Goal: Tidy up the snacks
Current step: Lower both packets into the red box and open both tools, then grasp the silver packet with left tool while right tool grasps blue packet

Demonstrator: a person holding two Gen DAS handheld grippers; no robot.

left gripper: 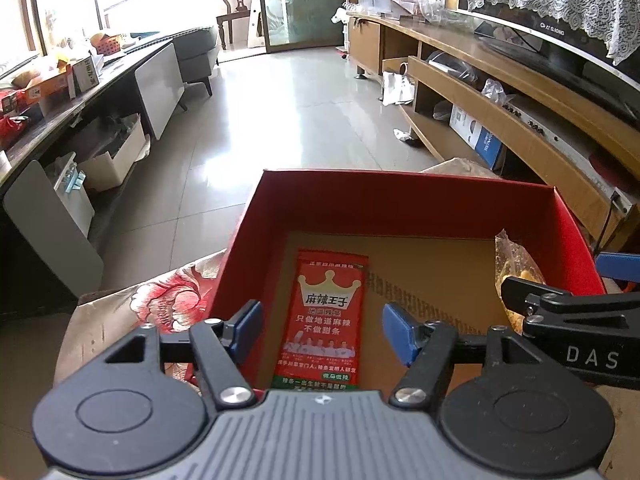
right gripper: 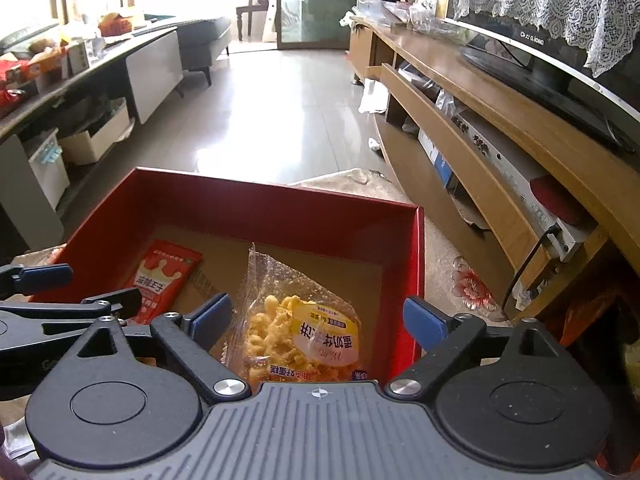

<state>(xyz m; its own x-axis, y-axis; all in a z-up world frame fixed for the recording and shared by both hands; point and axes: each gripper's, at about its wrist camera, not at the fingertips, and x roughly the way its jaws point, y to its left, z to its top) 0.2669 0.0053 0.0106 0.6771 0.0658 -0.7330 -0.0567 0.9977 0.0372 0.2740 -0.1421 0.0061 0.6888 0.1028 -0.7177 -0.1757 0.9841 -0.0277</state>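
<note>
A red open box (left gripper: 400, 196) with a cardboard floor stands in front of me; it also shows in the right wrist view (right gripper: 256, 204). A red snack packet (left gripper: 326, 316) lies flat on the box floor, also seen in the right wrist view (right gripper: 160, 276). A clear bag of yellow puffed snacks (right gripper: 296, 332) lies in the box at the right, partly visible in the left wrist view (left gripper: 516, 264). My left gripper (left gripper: 322, 330) is open above the red packet. My right gripper (right gripper: 318, 318) is open above the yellow bag, holding nothing.
The box rests on a flowered cloth (left gripper: 172, 300). A long wooden TV cabinet (left gripper: 520, 92) with a television (right gripper: 560, 60) runs along the right. A cluttered dark counter (left gripper: 60, 92) and storage boxes line the left. Tiled floor (left gripper: 280, 112) lies beyond.
</note>
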